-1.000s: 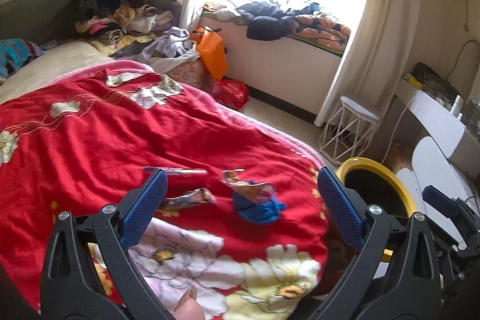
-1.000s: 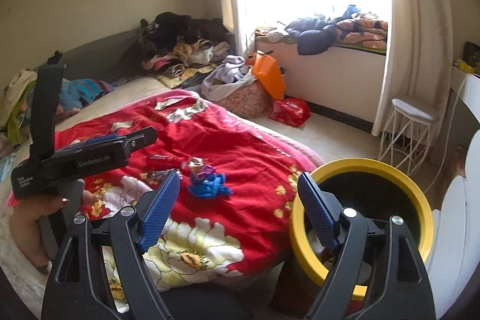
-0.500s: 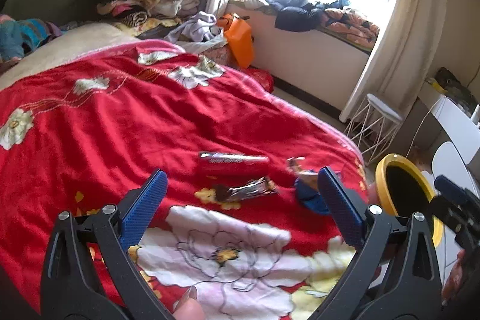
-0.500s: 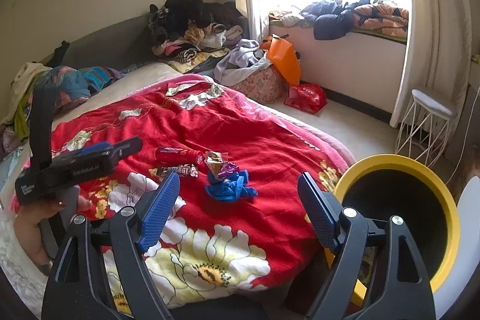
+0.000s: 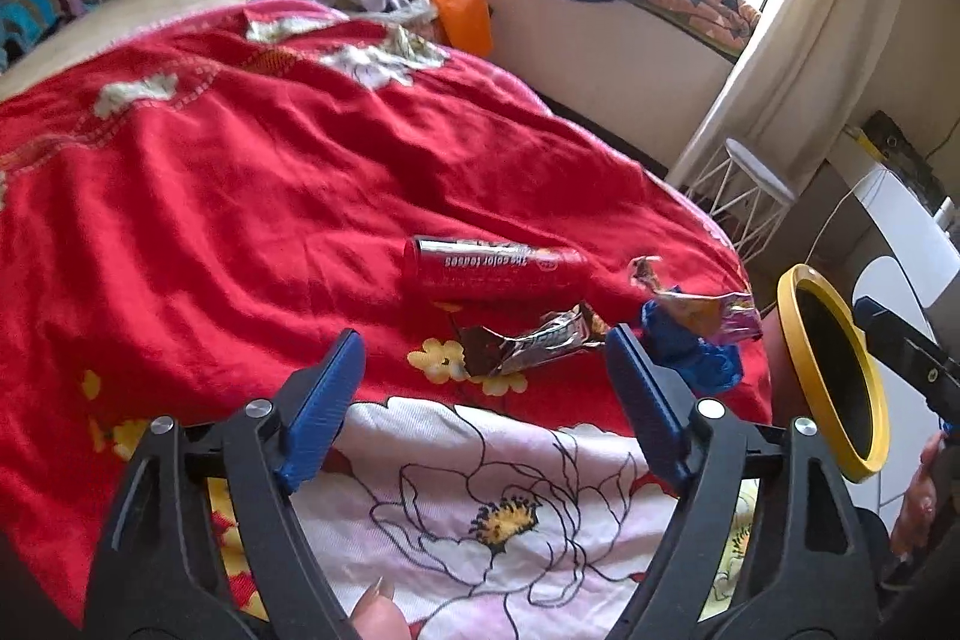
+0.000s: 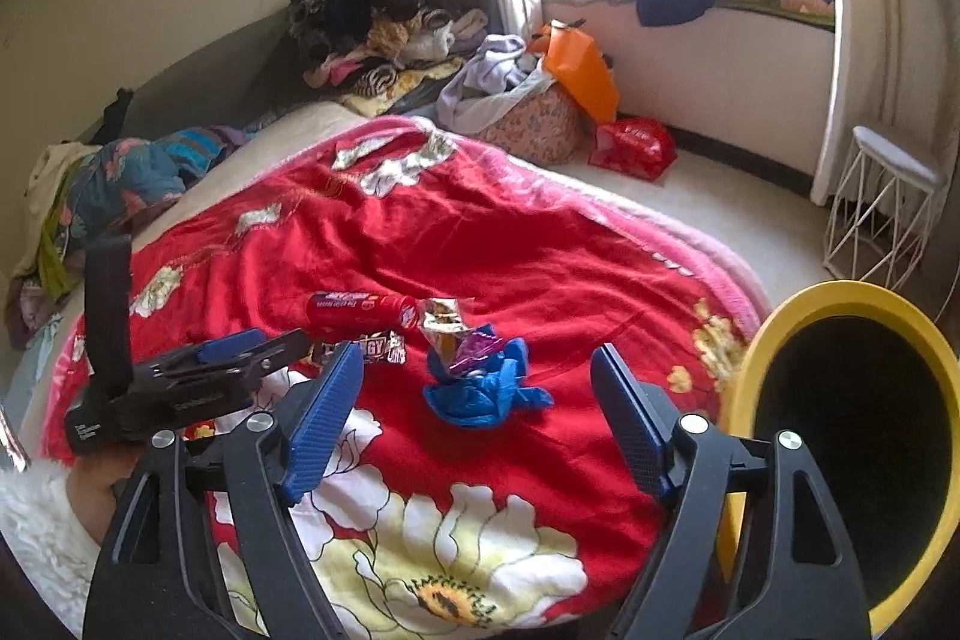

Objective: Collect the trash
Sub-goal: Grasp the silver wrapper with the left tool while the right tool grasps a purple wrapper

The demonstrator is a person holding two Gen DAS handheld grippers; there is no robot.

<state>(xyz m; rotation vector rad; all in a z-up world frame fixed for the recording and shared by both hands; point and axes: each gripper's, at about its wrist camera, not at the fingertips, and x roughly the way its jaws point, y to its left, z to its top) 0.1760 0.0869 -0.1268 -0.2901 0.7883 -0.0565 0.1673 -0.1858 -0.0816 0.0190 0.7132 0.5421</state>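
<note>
While closing with jaws still released and empty, left gripper [image 5: 480,388] and right gripper [image 6: 477,400] above wrappers: red tube [image 5: 492,268], blue scrap [image 6: 480,391], on bed [image 6: 480,244].

A red floral blanket [image 6: 480,232] covers the bed, clothes [image 6: 384,22] heaped behind, a white wire stool [image 6: 882,214] by the curtain [image 5: 798,34].

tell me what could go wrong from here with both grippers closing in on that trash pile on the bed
1. The brown wrapper, foil wrapper and blue crumpled piece overlap, so a grab may lift one and drag another off the bed edge.
2. The red blanket is soft and wrinkled; the left gripper, jaws closing with nothing between them, might pinch fabric.
3. The right gripper, also closing empty, approaches the same cluster, so the two could collide.
</note>
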